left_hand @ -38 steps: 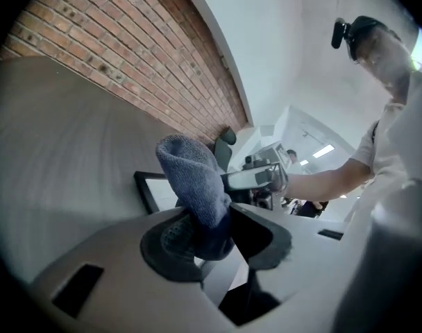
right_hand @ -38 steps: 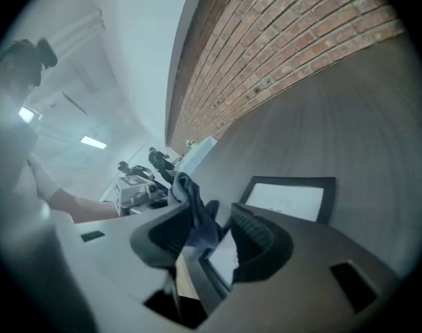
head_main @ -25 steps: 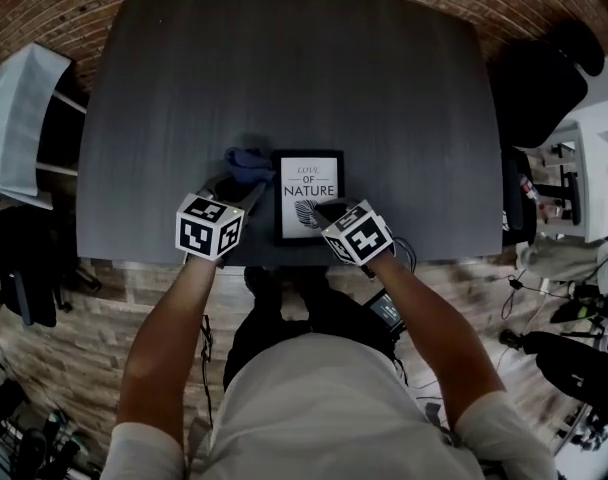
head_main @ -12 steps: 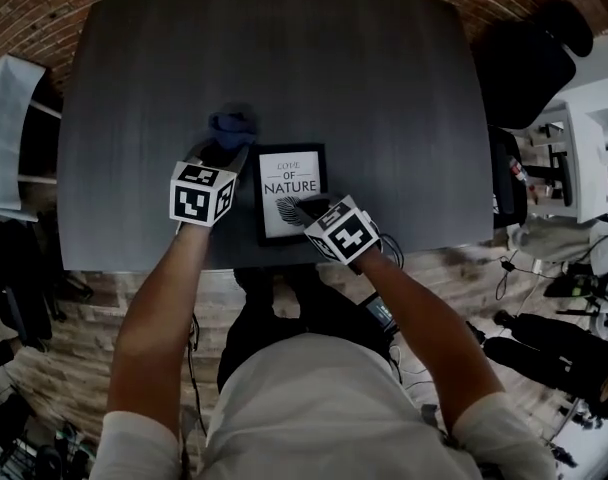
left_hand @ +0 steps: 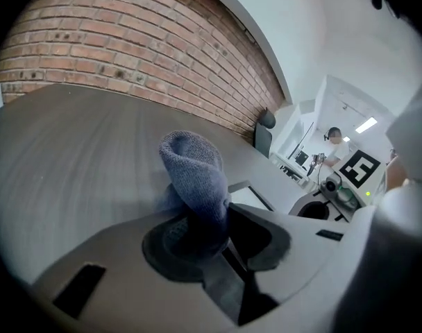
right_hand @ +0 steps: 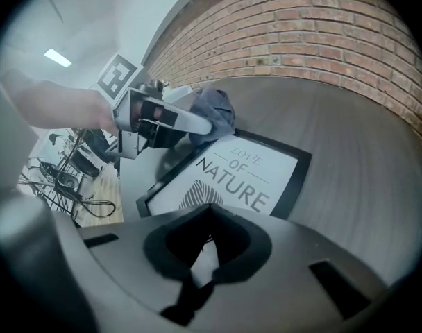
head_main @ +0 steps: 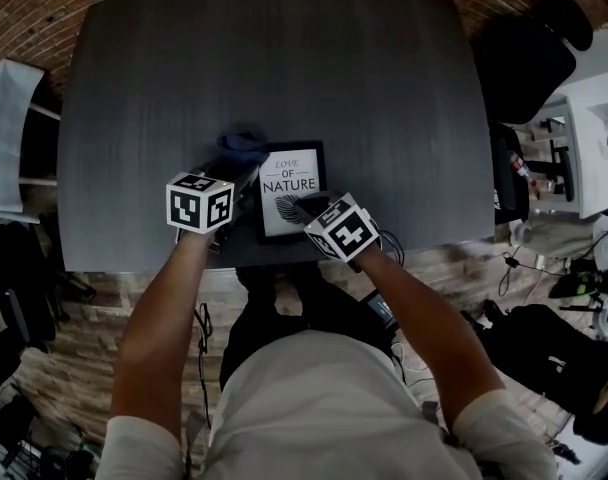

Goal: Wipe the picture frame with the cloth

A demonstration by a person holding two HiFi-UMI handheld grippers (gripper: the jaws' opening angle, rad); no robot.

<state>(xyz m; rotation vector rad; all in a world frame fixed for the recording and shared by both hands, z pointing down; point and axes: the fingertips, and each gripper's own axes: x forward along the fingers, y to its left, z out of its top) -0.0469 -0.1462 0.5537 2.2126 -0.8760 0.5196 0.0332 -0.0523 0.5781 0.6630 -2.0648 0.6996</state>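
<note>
My left tongs (head_main: 234,173) clamped on cloth (head_main: 242,148), just left of picture frame (head_main: 289,190) far-left corner; frame long axis runs toward tabletop (head_main: 384,88) far edge. Right tongs (head_main: 302,211) together.

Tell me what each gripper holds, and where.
Left gripper pinches the blue cloth by one bunched end. Right gripper is shut, holding nothing, tips over the picture frame.

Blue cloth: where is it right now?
In the head view the blue cloth is left of centre over the dark table, pinched in the left gripper beside the upper left corner of the picture frame.
</note>
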